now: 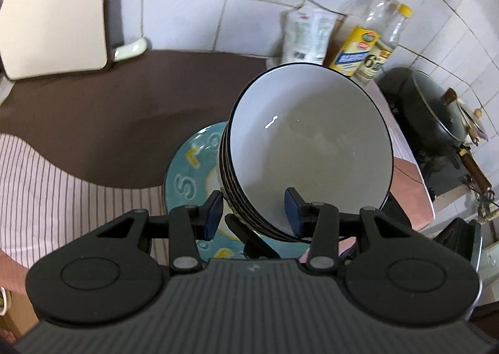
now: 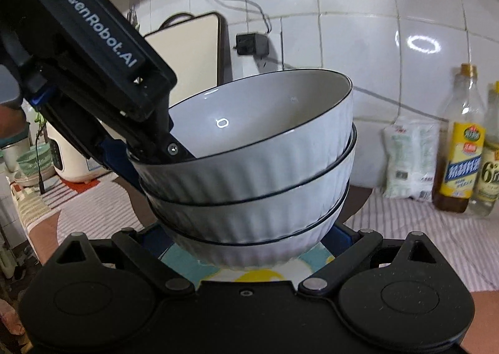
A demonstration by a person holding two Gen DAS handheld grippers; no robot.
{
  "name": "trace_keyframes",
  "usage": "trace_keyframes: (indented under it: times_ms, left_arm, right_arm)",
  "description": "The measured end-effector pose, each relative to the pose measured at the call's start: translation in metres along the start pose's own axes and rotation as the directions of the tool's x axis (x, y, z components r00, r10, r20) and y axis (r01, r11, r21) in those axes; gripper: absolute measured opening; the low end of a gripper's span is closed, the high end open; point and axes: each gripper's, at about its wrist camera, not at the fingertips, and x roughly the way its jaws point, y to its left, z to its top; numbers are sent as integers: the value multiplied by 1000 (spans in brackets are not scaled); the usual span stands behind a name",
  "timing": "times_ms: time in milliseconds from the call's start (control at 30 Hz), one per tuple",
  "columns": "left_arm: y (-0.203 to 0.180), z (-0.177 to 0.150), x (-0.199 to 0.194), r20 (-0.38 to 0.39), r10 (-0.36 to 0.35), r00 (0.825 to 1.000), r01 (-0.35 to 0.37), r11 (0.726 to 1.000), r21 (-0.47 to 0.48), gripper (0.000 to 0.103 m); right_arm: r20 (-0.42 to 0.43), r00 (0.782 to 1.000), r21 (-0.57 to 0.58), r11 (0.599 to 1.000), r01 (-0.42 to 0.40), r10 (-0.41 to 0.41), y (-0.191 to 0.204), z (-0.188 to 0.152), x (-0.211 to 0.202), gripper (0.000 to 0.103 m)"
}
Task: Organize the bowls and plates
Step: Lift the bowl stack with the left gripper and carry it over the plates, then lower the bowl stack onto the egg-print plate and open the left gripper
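A stack of several white ribbed bowls [image 1: 312, 141] with dark rims hangs tilted over a teal patterned plate [image 1: 187, 179]. My left gripper [image 1: 253, 213] is shut on the stack's rims, one blue pad inside the top bowl and one outside. In the right wrist view the left gripper [image 2: 162, 151] reaches in from the upper left onto the bowl stack [image 2: 249, 166]. My right gripper [image 2: 248, 237] flanks the lowest bowl with its fingers pressed against both sides. The plate [image 2: 187, 263] lies just beneath; I cannot tell whether the stack touches it.
Oil bottles [image 1: 371, 38] and a white bag [image 1: 307, 35] stand against the tiled wall. A lidded wok [image 1: 436, 107] sits on the stove at the right. A cutting board [image 1: 53, 10] leans at the back left. A striped cloth [image 1: 46, 185] and a brown mat [image 1: 124, 104] cover the counter.
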Motion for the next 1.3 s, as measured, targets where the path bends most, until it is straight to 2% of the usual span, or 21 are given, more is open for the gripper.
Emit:
trace_keyframes:
  times_ms: [167, 500, 1300]
  left_arm:
    - [9, -3, 19, -30, 9, 999, -9, 1000, 4, 42]
    - [23, -8, 50, -73, -25, 997, 23, 999, -30, 41]
    - [27, -7, 59, -86, -14, 996, 10, 999, -39, 41]
  right_arm:
    - [-64, 998, -16, 1000, 8, -9, 8, -10, 14, 100]
    - [-137, 990, -10, 999, 35, -36, 6, -30, 29, 100]
    - [-171, 985, 20, 999, 32, -28, 3, -37, 40, 100]
